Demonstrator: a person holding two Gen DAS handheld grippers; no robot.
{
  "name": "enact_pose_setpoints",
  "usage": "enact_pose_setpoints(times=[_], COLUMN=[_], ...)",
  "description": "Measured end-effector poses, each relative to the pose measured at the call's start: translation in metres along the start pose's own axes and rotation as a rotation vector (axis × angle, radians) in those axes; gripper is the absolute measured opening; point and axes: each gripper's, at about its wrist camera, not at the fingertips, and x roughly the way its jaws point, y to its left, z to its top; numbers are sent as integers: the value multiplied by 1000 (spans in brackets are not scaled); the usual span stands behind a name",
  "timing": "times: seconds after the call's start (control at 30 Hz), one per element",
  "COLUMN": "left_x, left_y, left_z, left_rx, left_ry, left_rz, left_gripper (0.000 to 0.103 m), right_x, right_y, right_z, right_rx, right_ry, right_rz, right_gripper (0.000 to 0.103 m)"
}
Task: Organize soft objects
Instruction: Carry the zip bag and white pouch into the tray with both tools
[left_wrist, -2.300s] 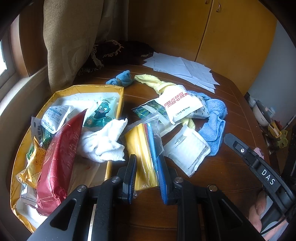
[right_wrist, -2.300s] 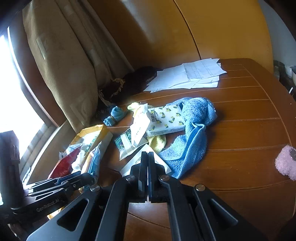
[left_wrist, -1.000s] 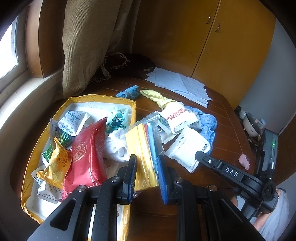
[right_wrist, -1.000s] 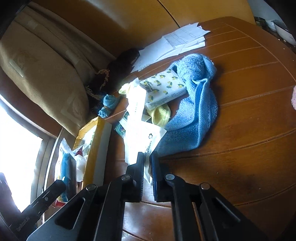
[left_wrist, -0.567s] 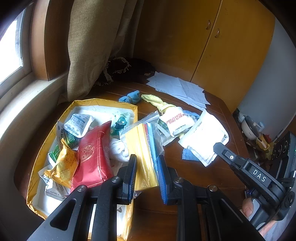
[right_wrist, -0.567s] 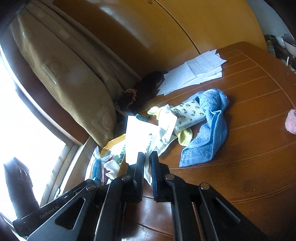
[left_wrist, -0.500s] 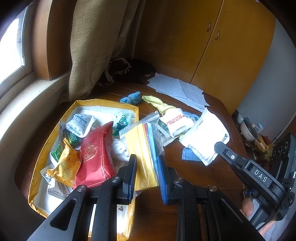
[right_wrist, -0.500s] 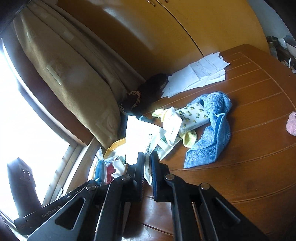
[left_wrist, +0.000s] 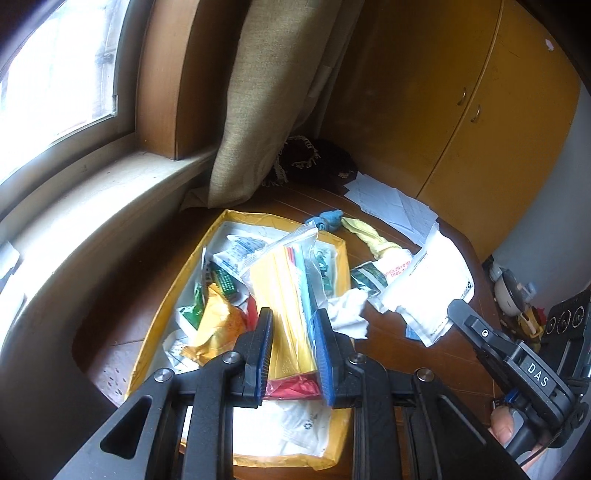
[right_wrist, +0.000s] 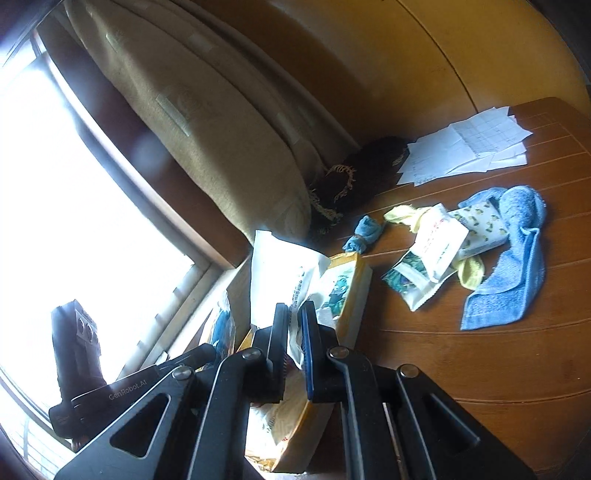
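Two packets are in our grip at once: the left gripper (left_wrist: 291, 343) is clamped on a clear zip bag (left_wrist: 284, 280) of yellow sheets above the yellow tray (left_wrist: 159, 325), and the right gripper (right_wrist: 293, 343) pinches a white pouch (right_wrist: 273, 273) just beside the tray's edge. We should bring each over bare tray floor, lower it flat, then release, so neither slides out over the rim.

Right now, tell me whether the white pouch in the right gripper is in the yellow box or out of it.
Out. The white pouch hangs pinched in the right gripper, lifted off the table near the yellow box.
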Motion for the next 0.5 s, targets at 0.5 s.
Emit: enact_pose_setpoints(times=[0.5], left_x=[68], left_y=[18], left_z=[0], left_rx=[110], left_ry=[40], left_rz=[201], left_gripper=[23], right_x=[115], right_y=[23], right_z=[21], right_rx=[-67], right_ry=[150], right_rz=[-97], right_gripper=[7])
